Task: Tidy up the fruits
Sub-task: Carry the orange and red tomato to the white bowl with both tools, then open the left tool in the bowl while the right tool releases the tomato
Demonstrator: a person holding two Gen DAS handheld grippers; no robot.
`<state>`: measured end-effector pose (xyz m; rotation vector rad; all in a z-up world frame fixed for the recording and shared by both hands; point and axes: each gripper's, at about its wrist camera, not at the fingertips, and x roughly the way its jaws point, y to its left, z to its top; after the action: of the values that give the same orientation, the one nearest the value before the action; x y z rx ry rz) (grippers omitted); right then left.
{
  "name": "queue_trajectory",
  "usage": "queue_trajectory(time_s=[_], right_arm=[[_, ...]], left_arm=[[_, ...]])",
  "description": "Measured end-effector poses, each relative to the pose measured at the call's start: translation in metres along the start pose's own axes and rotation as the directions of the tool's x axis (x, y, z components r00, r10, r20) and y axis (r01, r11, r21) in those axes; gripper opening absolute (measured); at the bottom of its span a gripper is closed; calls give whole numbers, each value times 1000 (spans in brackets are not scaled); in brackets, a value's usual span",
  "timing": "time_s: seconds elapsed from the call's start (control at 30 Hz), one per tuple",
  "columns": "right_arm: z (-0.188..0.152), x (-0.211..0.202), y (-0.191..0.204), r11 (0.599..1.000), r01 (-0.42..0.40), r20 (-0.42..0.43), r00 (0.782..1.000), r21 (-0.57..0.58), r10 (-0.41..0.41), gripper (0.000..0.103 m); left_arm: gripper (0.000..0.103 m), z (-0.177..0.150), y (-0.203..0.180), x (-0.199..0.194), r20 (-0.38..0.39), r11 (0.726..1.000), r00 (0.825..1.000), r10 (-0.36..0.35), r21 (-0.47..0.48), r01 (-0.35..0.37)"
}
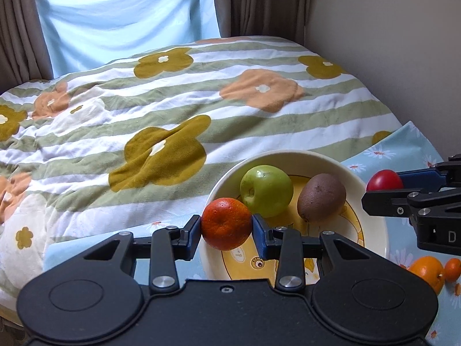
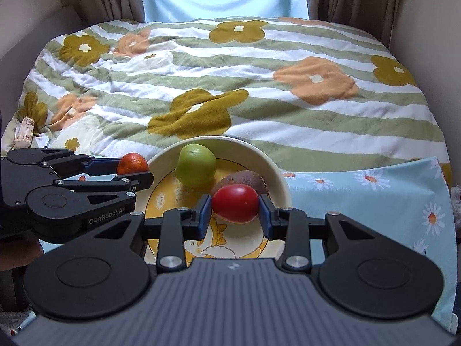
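A cream bowl with a yellow cartoon print holds a green apple and a brown kiwi. My left gripper is shut on a reddish-orange tangerine, held over the bowl's left rim. Above the bowl's near part, my right gripper is shut on a red tomato. Two oranges, one large and one small, lie on the cloth to the right of the bowl.
The bowl stands on a light blue daisy-print cloth at the near edge of a bed. A striped flowered quilt covers the bed behind it. Brown curtains and a pale blue drape hang at the back; a wall runs along the right.
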<state>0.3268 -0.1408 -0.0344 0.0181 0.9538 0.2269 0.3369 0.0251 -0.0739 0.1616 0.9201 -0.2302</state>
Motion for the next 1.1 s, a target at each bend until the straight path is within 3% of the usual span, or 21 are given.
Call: queue_trajectory(time_s=[0.2, 0.4, 0.47, 0.53, 0.67, 1.1], right_arm=[[-1, 7, -8, 999, 27, -15, 1000, 35, -27, 50], [0, 9, -15, 997, 51, -21, 999, 56, -49, 50], [1, 8, -16, 997, 53, -20, 998, 62, -51, 50], [2, 6, -17, 996, 56, -16, 998, 68, -55, 50], [7, 3, -16, 996, 52, -7, 999, 72, -52, 50], [11, 24, 30, 999, -35, -44, 998, -26, 34, 50]], left_arm=[[42, -1, -15, 26, -38, 995, 999, -1, 99, 5], [46, -4, -17, 31, -34, 993, 999, -5, 121, 9], [82, -5, -16, 24, -6, 992, 1000, -20, 123, 20], [93, -6, -16, 12, 40, 992, 999, -12, 125, 7], [93, -9, -9, -3, 54, 993, 999, 4, 118, -10], [93, -39, 36, -50, 58, 995, 995, 85, -64, -81]])
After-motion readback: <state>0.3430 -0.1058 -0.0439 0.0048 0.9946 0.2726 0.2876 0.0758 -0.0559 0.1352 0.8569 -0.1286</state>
